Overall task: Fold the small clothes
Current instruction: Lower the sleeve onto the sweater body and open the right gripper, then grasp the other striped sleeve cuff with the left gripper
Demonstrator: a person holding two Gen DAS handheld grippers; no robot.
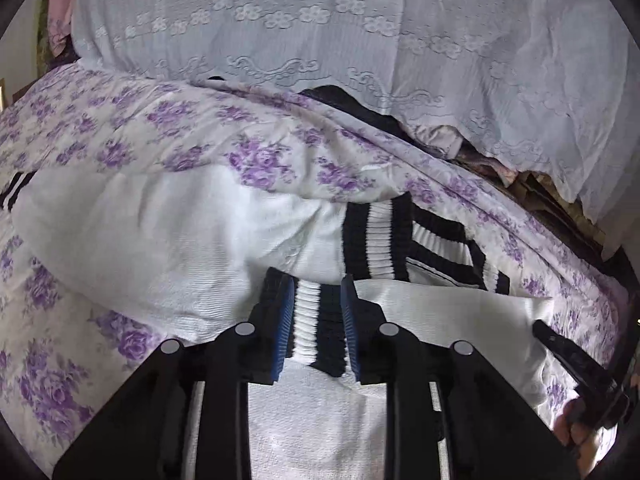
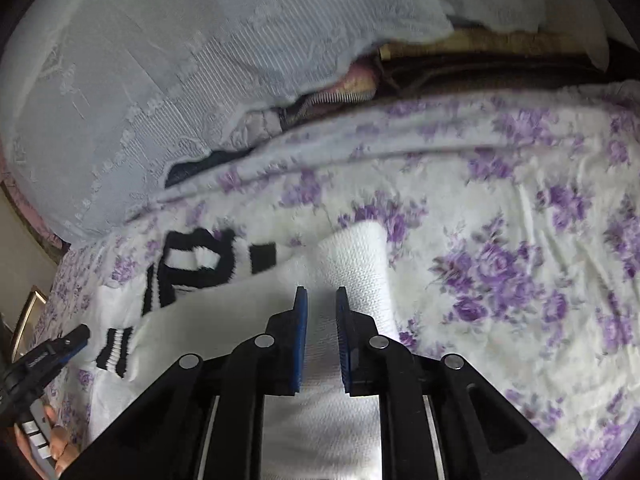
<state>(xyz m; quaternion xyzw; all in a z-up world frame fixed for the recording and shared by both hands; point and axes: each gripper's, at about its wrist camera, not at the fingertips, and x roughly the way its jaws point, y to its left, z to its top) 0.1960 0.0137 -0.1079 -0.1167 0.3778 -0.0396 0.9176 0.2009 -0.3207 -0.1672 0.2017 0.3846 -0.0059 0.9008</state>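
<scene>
A white knit garment (image 1: 160,232) with black-and-white ribbed trim (image 1: 376,236) lies spread on a purple-flowered bedsheet (image 1: 120,128). My left gripper (image 1: 317,280) stands over a striped cuff (image 1: 320,328); the cuff lies between the blue pads, which look slightly apart from it. In the right wrist view my right gripper (image 2: 321,291) has its pads close together on a fold of the white garment (image 2: 348,256). The striped trim (image 2: 192,260) lies to its left. Each gripper shows at the edge of the other's view: the right gripper (image 1: 560,344) and the left gripper (image 2: 60,346).
A pale lace cloth (image 1: 320,20) drapes over a heap at the back, with dark and pink fabrics (image 1: 360,108) showing under its hem. A person's hand (image 1: 576,436) holds the right gripper's handle. Open flowered sheet (image 2: 520,280) spreads to the right.
</scene>
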